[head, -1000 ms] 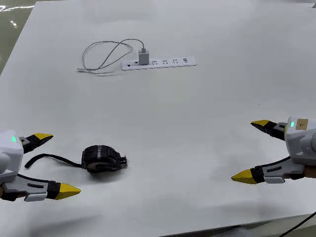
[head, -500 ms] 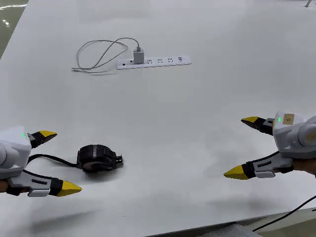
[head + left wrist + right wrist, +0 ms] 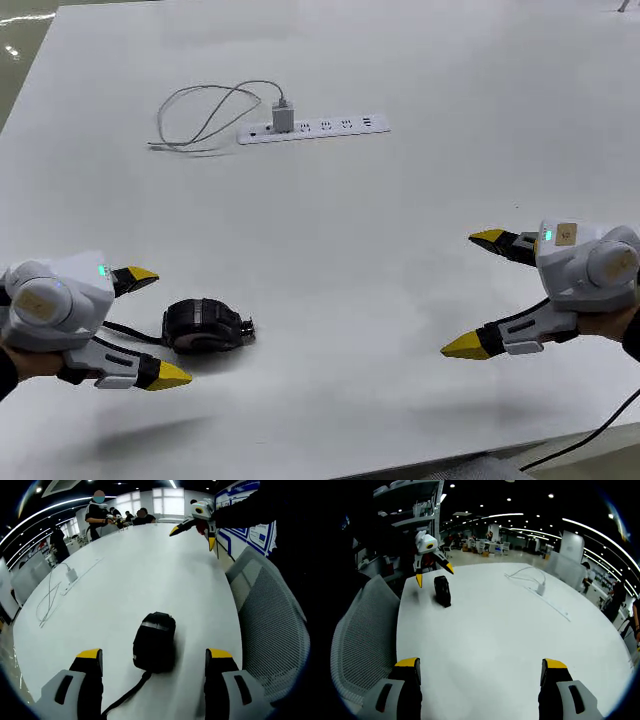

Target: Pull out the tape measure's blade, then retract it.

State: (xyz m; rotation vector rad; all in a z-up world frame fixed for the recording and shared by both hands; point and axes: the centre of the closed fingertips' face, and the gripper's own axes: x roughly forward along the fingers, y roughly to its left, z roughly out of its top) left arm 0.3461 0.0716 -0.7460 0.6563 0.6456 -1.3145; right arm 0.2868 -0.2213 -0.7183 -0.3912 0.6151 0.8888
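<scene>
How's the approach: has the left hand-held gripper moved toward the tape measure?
Yes. The left hand-held gripper moved right, nearer the tape measure, against the fixed power strip.

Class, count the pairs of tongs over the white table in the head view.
2. The left tongs, open, flank the tape measure's near end; the right tongs, open, hang over bare table well to its right.
</scene>
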